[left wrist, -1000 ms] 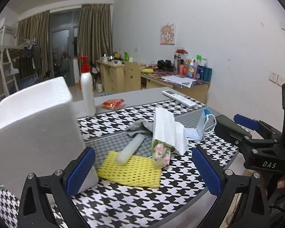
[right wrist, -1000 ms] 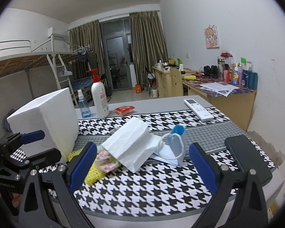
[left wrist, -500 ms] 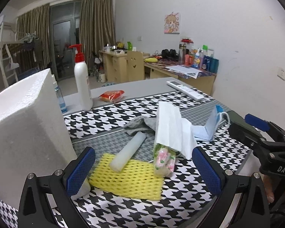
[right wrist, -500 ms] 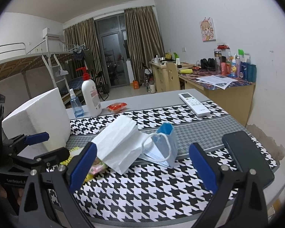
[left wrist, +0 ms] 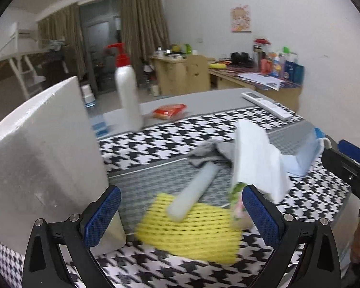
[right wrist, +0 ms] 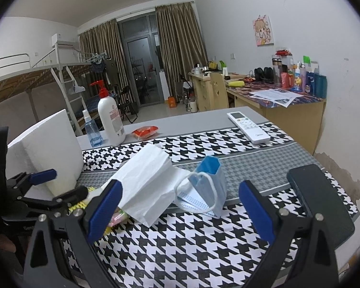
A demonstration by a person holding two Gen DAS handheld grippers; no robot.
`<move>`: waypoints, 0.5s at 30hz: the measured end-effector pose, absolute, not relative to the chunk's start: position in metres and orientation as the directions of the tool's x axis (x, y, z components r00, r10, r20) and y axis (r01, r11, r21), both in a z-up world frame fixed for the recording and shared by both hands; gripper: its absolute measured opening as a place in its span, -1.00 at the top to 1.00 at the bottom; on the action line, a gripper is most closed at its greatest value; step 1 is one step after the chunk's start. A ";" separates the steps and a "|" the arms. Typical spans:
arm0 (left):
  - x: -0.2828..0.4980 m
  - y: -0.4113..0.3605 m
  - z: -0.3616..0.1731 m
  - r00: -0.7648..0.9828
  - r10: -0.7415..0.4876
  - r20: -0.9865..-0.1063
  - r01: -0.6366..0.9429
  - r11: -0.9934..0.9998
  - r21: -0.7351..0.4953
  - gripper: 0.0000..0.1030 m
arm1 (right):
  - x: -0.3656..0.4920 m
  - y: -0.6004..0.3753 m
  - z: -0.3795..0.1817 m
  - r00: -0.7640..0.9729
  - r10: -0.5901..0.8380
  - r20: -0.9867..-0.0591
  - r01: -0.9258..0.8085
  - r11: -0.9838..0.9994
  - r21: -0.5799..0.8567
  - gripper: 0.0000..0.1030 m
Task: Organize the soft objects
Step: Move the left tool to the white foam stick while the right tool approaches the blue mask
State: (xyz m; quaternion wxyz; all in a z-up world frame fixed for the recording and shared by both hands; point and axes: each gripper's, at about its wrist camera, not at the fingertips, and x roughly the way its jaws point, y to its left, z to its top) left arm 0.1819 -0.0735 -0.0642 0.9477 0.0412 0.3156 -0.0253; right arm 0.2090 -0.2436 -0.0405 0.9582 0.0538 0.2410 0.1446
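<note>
- Two grippers, left gripper point(left wrist: 178, 212) and right gripper point(right wrist: 177, 210), both spread wide, empty.
- Foam tube point(left wrist: 196, 190) on worktop point(right wrist: 204, 247): near end on yellow foam net point(left wrist: 192, 234), long axis running away toward grey cloth point(left wrist: 207, 153).

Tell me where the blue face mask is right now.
In the right wrist view the blue face mask lies on the houndstooth cloth mid-table, against the right side of the white paper bag.

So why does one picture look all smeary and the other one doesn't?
The left wrist view is motion-blurred: the yellow foam net and pump bottle look streaky. The right wrist view is sharp, so the face mask is crisp. Both views bend at the edges from the fisheye lens.
</note>
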 end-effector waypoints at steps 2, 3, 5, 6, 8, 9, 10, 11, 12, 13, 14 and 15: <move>0.182 -0.068 -0.063 0.797 -0.023 -0.603 0.064 0.997 0.047 -0.97 | 0.212 -0.243 -0.042 0.838 0.300 -0.455 -0.248 0.953 0.173 -0.93; 0.182 -0.066 -0.063 0.801 -0.011 -0.598 0.052 0.997 0.051 -0.97 | 0.213 -0.243 -0.043 0.835 0.300 -0.461 -0.247 0.954 0.173 -0.93; 0.182 -0.064 -0.063 0.798 -0.003 -0.603 0.047 0.997 0.057 -0.97 | 0.215 -0.243 -0.043 0.835 0.296 -0.464 -0.244 0.955 0.170 -0.93; 0.181 -0.062 -0.062 0.798 -0.003 -0.602 0.045 0.997 0.056 -0.97 | 0.215 -0.243 -0.043 0.834 0.292 -0.469 -0.241 0.956 0.167 -0.93; 0.181 -0.061 -0.063 0.795 0.004 -0.606 0.045 0.997 0.066 -0.97 | 0.219 -0.244 -0.044 0.830 0.286 -0.479 -0.236 0.958 0.164 -0.93; 0.181 -0.062 -0.063 0.794 0.008 -0.608 0.044 0.997 0.071 -0.97 | 0.220 -0.245 -0.044 0.828 0.284 -0.483 -0.233 0.959 0.164 -0.93; 0.182 -0.062 -0.063 0.792 0.006 -0.610 0.046 0.996 0.070 -0.97 | 0.221 -0.245 -0.045 0.828 0.284 -0.484 -0.233 0.958 0.165 -0.93; 0.182 -0.062 -0.063 0.790 0.003 -0.613 0.050 0.996 0.068 -0.97 | 0.222 -0.246 -0.046 0.827 0.285 -0.484 -0.233 0.958 0.167 -0.93; 0.182 -0.063 -0.064 0.786 -0.005 -0.618 0.059 0.996 0.067 -0.97 | 0.223 -0.247 -0.046 0.825 0.287 -0.486 -0.234 0.958 0.169 -0.93; 0.182 -0.063 -0.064 0.785 -0.008 -0.620 0.064 0.996 0.067 -0.97 | 0.223 -0.247 -0.046 0.824 0.288 -0.488 -0.235 0.957 0.169 -0.93; 0.182 -0.064 -0.064 0.782 -0.014 -0.624 0.070 0.995 0.065 -0.97 | 0.224 -0.246 -0.047 0.823 0.288 -0.490 -0.235 0.957 0.167 -0.93; 0.183 -0.065 -0.065 0.778 -0.023 -0.627 0.078 0.995 0.060 -0.97 | 0.224 -0.246 -0.047 0.822 0.287 -0.491 -0.237 0.958 0.164 -0.93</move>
